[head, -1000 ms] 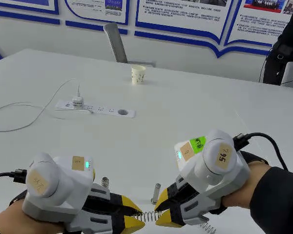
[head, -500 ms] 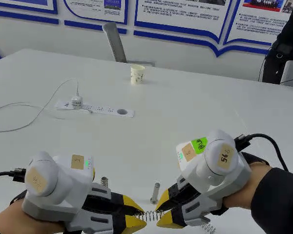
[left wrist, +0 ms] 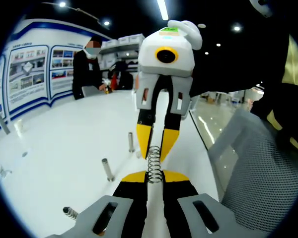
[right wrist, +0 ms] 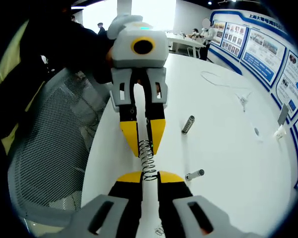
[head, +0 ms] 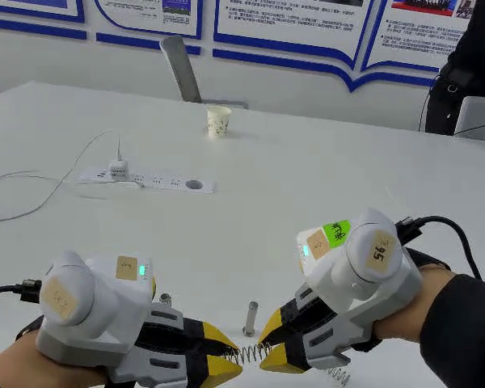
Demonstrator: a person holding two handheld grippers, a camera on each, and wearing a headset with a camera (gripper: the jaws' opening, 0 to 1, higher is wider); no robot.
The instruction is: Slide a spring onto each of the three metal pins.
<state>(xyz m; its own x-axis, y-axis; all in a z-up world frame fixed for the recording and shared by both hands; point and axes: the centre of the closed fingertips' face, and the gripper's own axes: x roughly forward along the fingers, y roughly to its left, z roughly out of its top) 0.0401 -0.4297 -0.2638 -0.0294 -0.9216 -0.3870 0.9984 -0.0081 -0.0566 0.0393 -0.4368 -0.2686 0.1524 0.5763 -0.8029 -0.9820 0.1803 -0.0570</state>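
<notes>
Left gripper (head: pixel 226 361), right gripper (head: pixel 270 344) pinching 1 spring (head: pixel 251 353), white table (head: pixel 307 186), wall posters (head: pixel 295 20)

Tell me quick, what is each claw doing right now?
Left gripper: closed, holding one end of the spring.
Right gripper: closed, holding the spring's other end.

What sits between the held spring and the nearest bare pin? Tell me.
Nothing visible lies between the spring and the bare pin beside it. The left gripper and right gripper each clamp one spring end.
</notes>
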